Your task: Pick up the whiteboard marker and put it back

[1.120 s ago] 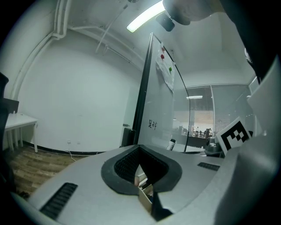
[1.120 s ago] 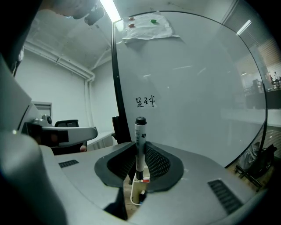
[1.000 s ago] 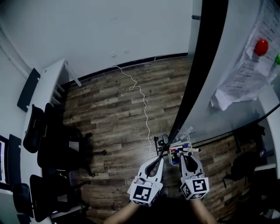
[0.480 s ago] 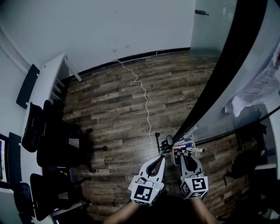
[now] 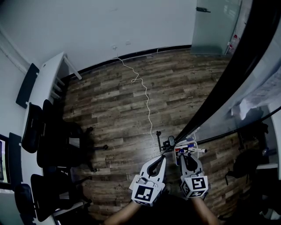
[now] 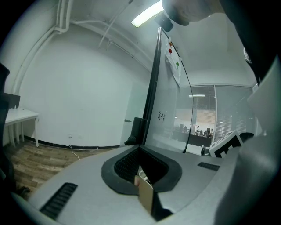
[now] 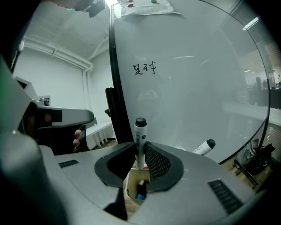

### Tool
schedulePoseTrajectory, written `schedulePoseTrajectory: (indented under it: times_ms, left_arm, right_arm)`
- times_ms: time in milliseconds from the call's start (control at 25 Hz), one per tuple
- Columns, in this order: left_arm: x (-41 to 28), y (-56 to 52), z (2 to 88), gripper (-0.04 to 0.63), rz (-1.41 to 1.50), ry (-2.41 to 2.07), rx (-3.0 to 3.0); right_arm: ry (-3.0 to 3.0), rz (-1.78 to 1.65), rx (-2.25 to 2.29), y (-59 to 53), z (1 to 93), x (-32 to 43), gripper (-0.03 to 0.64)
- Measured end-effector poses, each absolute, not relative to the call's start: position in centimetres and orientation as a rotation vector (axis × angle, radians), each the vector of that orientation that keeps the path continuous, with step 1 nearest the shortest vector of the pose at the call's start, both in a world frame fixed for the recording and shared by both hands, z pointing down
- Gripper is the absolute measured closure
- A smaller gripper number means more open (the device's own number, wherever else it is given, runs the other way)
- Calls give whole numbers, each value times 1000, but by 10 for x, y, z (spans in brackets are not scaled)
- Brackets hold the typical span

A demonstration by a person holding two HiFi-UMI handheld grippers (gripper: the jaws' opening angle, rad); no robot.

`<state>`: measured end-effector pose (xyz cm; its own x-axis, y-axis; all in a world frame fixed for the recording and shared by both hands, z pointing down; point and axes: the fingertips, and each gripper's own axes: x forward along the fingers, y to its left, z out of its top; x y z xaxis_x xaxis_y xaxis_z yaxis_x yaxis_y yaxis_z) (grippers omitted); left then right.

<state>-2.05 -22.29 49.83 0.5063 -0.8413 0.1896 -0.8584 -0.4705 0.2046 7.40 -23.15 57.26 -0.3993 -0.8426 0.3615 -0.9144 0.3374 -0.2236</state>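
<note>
Whiteboard marker (image 7: 140,129), label unreadable, clamped in right hand-held gripper (image 7: 140,149); left hand-held gripper (image 6: 140,149) pinched together, empty.

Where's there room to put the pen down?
Bare floor lies between the cord and the chairs. The box below the right hand-held gripper's marker is crowded; a small gap shows beside the blue pen.

Dim, bluish, fisheye-bent views with black vignetted corners. A white ceiling strip light (image 6: 147,13) glows; the glossy white whiteboard (image 7: 193,88) carries faint glare; the black-capped white whiteboard marker (image 7: 140,134) is sharp.
</note>
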Motion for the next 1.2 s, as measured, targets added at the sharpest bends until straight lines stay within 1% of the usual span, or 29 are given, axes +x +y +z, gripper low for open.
schedulePoseTrajectory:
  times_ms: [520,680,1200]
  left_arm:
    - [-25,-225,505,591,99,-1428,2465]
    - [-26,-227,501,589,53,-1432,2445]
    - [-34,-226,511,589,107,-1421,2467]
  right_arm:
    - [-2383,591,1579,-233,588,69,540]
    - [-2376,586,1583,-233,591,69,540]
    - [-2385,563,1579,-239,592,61,540]
